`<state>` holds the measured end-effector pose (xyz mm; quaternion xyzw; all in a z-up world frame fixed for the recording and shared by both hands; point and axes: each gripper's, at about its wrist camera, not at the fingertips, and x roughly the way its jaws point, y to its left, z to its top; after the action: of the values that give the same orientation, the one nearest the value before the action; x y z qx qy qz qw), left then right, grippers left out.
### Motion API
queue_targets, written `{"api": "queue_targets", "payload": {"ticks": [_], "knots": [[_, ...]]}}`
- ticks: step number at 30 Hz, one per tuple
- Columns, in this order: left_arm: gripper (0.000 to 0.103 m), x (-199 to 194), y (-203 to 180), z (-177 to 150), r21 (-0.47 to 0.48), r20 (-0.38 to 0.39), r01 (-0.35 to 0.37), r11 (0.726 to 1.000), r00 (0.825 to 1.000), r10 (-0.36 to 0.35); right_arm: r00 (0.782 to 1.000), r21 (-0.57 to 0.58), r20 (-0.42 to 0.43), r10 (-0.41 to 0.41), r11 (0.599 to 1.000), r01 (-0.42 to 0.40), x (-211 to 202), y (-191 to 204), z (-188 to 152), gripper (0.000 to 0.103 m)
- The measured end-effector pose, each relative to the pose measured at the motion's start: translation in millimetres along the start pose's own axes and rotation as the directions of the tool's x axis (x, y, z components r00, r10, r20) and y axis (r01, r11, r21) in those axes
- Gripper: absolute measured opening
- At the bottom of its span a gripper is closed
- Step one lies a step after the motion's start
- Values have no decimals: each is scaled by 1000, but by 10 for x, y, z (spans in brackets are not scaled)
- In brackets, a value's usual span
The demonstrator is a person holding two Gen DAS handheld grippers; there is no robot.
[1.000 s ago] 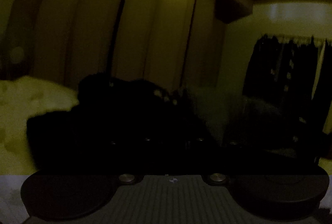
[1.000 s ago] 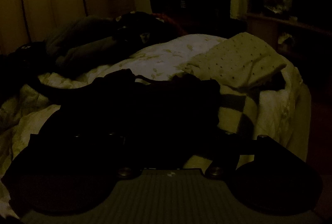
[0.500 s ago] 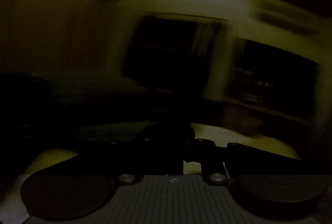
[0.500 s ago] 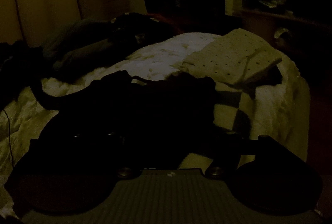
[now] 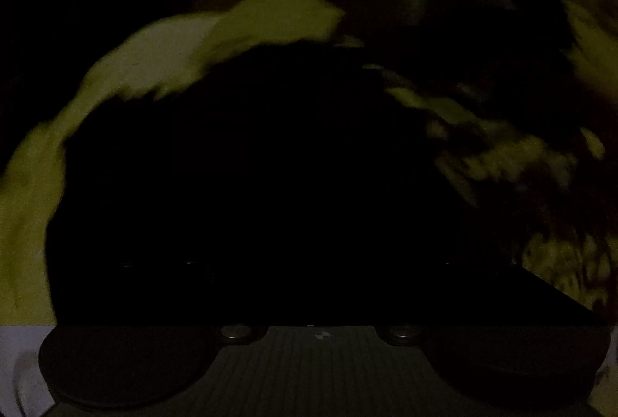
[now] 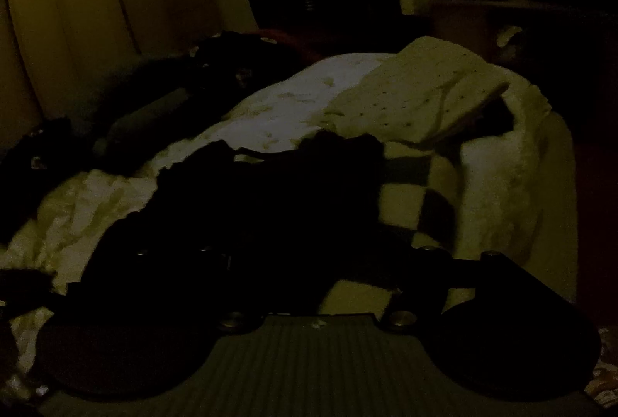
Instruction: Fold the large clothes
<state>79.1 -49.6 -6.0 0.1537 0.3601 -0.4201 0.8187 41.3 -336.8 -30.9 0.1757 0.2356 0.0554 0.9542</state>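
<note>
1. Dim bedroom: bed (image 6: 278,115) under pale bedding, wardrobe doors behind.
2. Dark garment (image 6: 270,200): spread on the bed, before both grippers.
3. Left gripper (image 5: 293,262): swung from the wardrobe down over the garment; jaws opening, contents lost in darkness, likely a release.
4. Right gripper (image 6: 309,254): unmoved, partly open; grip cannot be told.

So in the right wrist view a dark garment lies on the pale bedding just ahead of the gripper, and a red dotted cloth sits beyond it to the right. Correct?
Not quite. The dotted cloth is pale cream, not red, as the right wrist view shows. The dark garment does lie on the pale bedding ahead of the right gripper.
</note>
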Motion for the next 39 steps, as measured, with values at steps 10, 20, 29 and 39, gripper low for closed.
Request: {"api": "queue_targets", "payload": {"ticks": [10, 20, 29, 39], "knots": [[103, -237, 928, 7, -321, 83, -329, 888, 924, 372, 997, -47, 19, 76, 996, -75, -118, 124, 3, 76], [103, 550, 911, 174, 135, 91, -650, 748, 760, 644, 998, -35, 4, 69, 997, -69, -136, 138, -47, 81], [103, 797, 1424, 404, 1, 67, -730, 684, 682, 728, 997, -2, -24, 67, 998, -67, -92, 108, -67, 81], [103, 416, 2518, 135, -551, -134, -566, 613, 785, 605, 992, -34, -35, 122, 992, -123, -204, 221, -134, 81]]}}
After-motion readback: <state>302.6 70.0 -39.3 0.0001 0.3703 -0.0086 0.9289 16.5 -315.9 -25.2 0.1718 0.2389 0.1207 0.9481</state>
